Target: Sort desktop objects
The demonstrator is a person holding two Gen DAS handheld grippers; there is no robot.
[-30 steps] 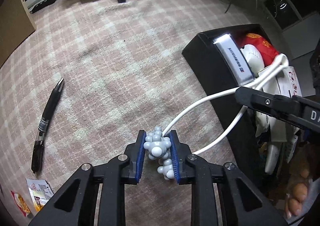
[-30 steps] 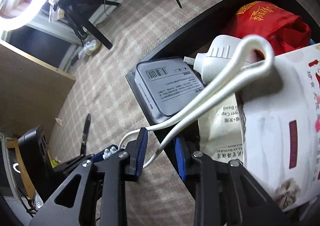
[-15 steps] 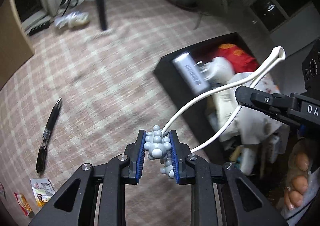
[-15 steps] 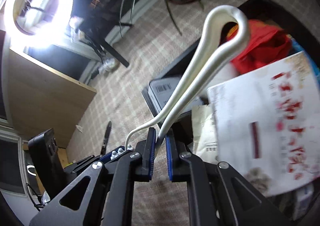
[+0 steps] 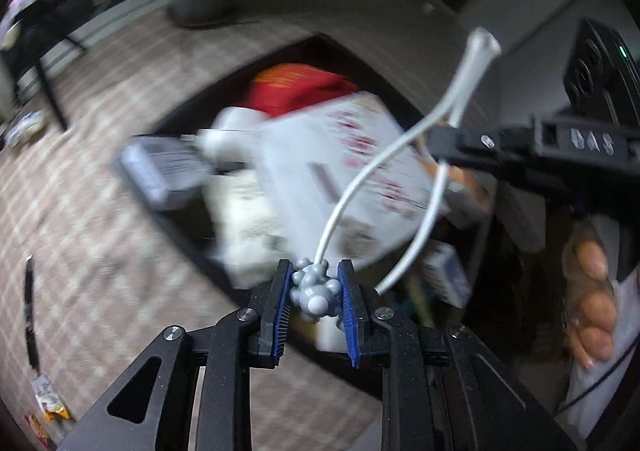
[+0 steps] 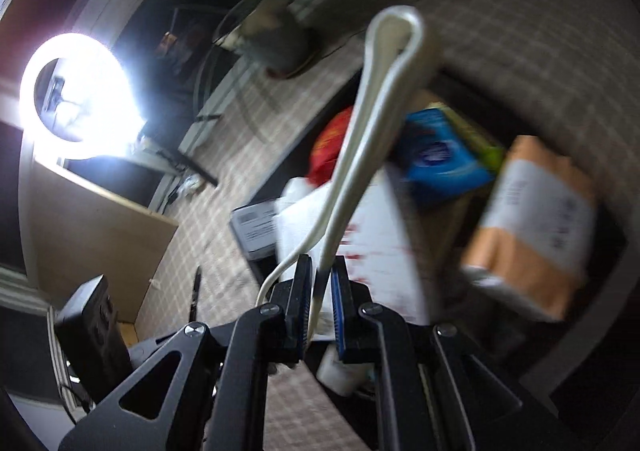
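A white cable (image 5: 352,187) hangs in the air between my two grippers. My left gripper (image 5: 314,289) is shut on its knobbly grey end piece (image 5: 314,291). My right gripper (image 6: 321,291) is shut on the doubled cable (image 6: 360,139), whose folded loop sticks up past the fingertips. In the left wrist view that gripper (image 5: 436,141) reaches in from the right, pinching the cable below the loop (image 5: 482,45). Both grippers hover over the black storage box (image 5: 192,247), which holds a grey flat device (image 5: 164,175), a red packet (image 5: 296,85) and a white printed bag (image 5: 332,163).
A black pen (image 5: 29,311) and small snack packets (image 5: 48,403) lie on the checked rug at the left. A blue pack (image 6: 440,155) and an orange-and-white parcel (image 6: 536,227) sit in the box. A bright ring light (image 6: 76,95), a wooden panel (image 6: 100,243) and a plant pot (image 6: 276,39) stand behind.
The right jaws closed onto the doubled cable. Both grippers rose and swung over the black box, carrying the cable with them; the rug and pen slid away to the left.
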